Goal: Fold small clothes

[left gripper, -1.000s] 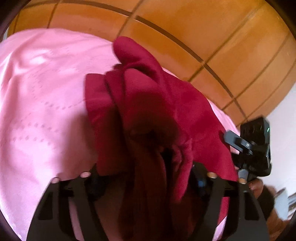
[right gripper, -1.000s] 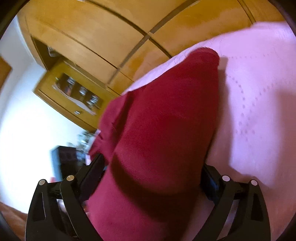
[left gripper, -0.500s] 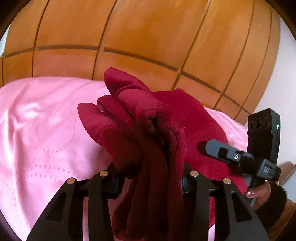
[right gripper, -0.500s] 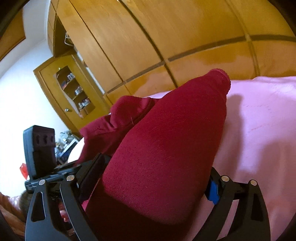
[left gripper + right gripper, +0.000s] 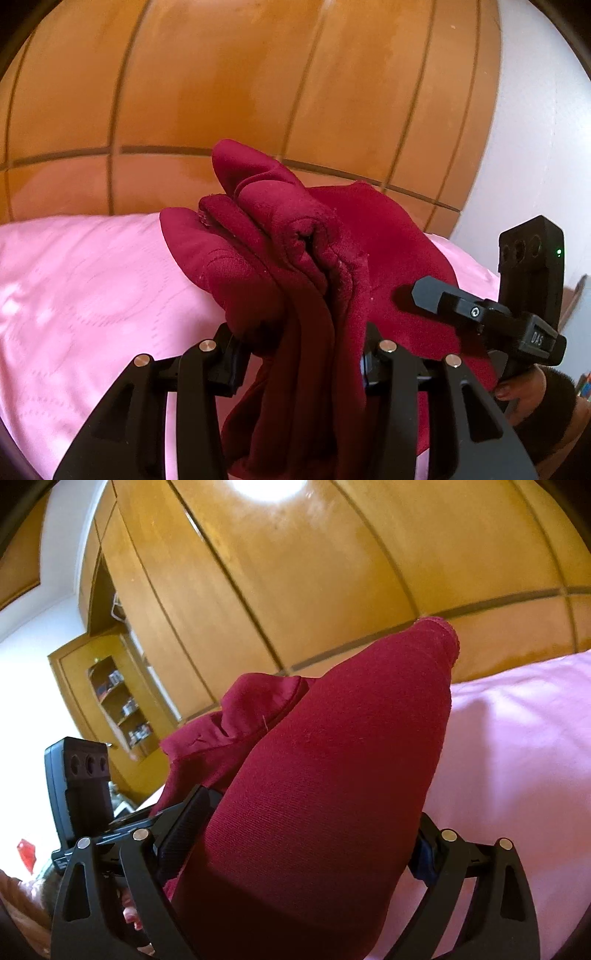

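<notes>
Where cloth (image 5: 295, 280) bunches, fingers (image 5: 229, 358) vanish.

My left gripper (image 5: 299, 354) has its pads buried in the bunched red garment (image 5: 295, 258), so I can't see where they meet the cloth. The garment's lower end runs off the frame's bottom edge. Over on the right wrist view, the red cloth (image 5: 325, 775) swallows my right gripper (image 5: 295, 845) too, inner faces hidden. The items on the corner shelf (image 5: 118, 701) are too small to tell. My hand (image 5: 524, 387) is half cut off.
</notes>
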`<state>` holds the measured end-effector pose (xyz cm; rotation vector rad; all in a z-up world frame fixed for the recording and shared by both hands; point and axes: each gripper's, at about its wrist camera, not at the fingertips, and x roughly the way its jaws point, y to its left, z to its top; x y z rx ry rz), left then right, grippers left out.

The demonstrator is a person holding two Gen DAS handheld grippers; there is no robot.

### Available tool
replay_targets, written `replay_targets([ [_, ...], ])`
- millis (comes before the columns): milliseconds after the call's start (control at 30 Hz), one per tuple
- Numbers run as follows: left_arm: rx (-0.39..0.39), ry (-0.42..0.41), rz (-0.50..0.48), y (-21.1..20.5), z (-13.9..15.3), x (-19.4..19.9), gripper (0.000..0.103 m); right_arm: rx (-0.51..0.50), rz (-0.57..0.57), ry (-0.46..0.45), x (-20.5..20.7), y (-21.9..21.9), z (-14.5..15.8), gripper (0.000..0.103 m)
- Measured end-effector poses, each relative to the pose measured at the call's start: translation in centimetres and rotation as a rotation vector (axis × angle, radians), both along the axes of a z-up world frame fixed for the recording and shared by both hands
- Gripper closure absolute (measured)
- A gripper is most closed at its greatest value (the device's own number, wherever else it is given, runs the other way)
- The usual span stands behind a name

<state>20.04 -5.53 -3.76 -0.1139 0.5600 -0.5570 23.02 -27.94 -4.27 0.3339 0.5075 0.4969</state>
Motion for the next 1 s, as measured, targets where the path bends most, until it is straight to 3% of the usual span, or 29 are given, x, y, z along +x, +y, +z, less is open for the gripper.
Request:
replay_targets([
  [200, 0.043, -0.019, -0.074, -4.4, 0.1, 1.8, 0.060, -0.024, -0.110, -0.022, -0.8, -4.0, 0.4, 0.010],
  [433, 0.059, 0.025, -0.142, -8.1, -0.9, 4.8, 0.060, -0.016, -0.208, 0.007, -0.3, -7.6, -0.3, 0.010],
  [667, 0.123, 0.046, -0.172, -10.9, -2.2, 7.7, 0.058, -0.099, -0.266, 0.007, 1.6, -9.1, -0.6, 0.010],
  [800, 0.215, 0.133, -0.108, -12.8, -4.8, 10.3, 0.049, -0.137, -0.326, 0.085, 3.7, -10.4, -3.0, 0.010],
  [833, 0.235, 0.172, -0.078, -12.7, -5.8, 11.1, 0.038, -0.135, -0.354, 0.138, 4.4, -10.8, -4.1, 0.010],
  [933, 0.167, 0.249, -0.029, -10.9, -7.9, 12.5, 0.014, -0.071, -0.410, 0.273, 5.6, -12.7, -6.4, 0.010],
  [1000, 0.103, 0.298, -0.029, -9.9, -8.7, 13.2, 0.012, -0.032, -0.402, 0.297, 5.6, -13.2, -7.1, 0.008],
])
